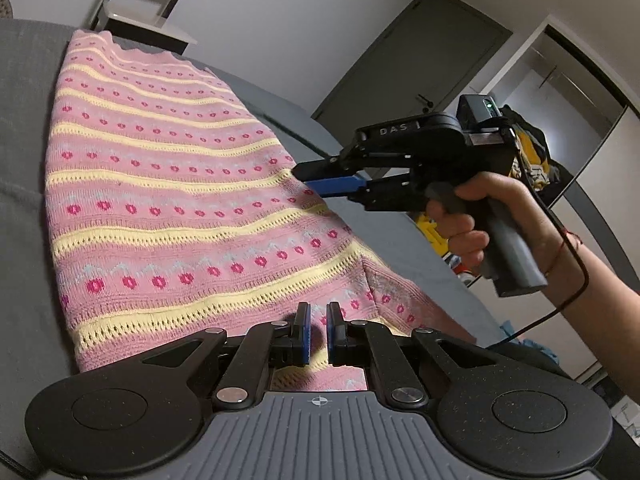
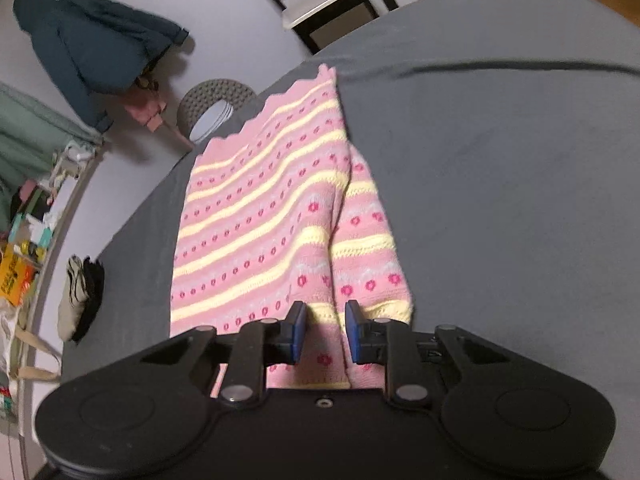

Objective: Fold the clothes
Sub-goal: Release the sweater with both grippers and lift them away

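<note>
Pink knitted sweater [image 1: 168,200] lay flat on the grey bed [image 2: 500,180], banded with yellow openwork stripes and rows of magenta dots, its far hem scalloped. One sleeve was folded along the sweater's edge. Left gripper [image 1: 318,330] hovered over the sweater's near end, jaws narrowly parted, holding nothing. Right gripper [image 2: 324,332] stood over the sleeve, jaws parted wider, empty.

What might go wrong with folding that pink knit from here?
The left gripper is open above the pink sweater, so a shallow pinch might lift only the top layer. The folded sleeve lies loose along one side and could flop open. The right gripper, open too, holds nothing down.
</note>
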Action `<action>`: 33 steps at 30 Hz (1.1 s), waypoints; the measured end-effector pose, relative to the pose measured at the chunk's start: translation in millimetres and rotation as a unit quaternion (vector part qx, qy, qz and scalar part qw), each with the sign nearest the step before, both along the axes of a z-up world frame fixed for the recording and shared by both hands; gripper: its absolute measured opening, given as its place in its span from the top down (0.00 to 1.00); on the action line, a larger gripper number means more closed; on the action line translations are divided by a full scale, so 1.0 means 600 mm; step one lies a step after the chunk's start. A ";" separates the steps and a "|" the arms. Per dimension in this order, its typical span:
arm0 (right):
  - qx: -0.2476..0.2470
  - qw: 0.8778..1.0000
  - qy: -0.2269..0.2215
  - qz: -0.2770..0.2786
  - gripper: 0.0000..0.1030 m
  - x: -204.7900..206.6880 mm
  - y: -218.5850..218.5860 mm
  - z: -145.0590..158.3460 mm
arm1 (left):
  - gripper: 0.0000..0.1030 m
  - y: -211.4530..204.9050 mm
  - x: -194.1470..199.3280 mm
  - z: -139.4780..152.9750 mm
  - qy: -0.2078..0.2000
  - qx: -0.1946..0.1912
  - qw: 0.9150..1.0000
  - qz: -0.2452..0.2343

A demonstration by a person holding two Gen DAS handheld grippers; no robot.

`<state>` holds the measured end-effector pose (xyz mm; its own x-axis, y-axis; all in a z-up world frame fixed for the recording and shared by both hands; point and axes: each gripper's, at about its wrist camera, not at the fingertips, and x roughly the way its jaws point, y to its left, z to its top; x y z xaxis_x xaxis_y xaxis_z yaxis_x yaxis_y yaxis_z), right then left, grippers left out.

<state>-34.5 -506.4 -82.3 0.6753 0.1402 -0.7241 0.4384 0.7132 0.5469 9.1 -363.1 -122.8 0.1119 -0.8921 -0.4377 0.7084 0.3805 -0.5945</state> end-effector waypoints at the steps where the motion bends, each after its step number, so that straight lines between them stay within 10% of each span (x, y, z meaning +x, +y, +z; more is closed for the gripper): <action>1: -0.007 1.000 -0.008 0.011 0.78 0.004 0.009 0.004 | 0.95 0.000 0.000 0.000 0.000 0.001 1.000 0.001; 16: -0.232 0.960 -0.017 0.155 0.71 0.032 0.173 0.041 | 0.95 0.005 0.002 -0.001 0.011 0.003 1.000 0.016; 23: -0.037 0.997 -0.075 0.000 0.68 -0.009 0.015 0.039 | 0.95 -0.001 0.006 -0.004 0.012 0.007 1.000 0.016; 28: 0.099 0.991 -0.082 -0.035 0.82 0.008 -0.070 -0.019 | 0.95 -0.001 0.010 -0.010 0.014 0.009 1.000 0.014; 33: 0.128 0.990 -0.055 -0.016 0.82 0.041 -0.076 -0.053 | 0.95 -0.002 0.013 -0.014 0.020 0.008 1.000 0.013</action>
<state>-9.7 -552.3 -114.2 0.7556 0.2878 -0.5884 0.3852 0.5314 0.7545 17.1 -364.3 -131.2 0.1163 -0.8818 -0.4571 0.6740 0.4081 -0.6158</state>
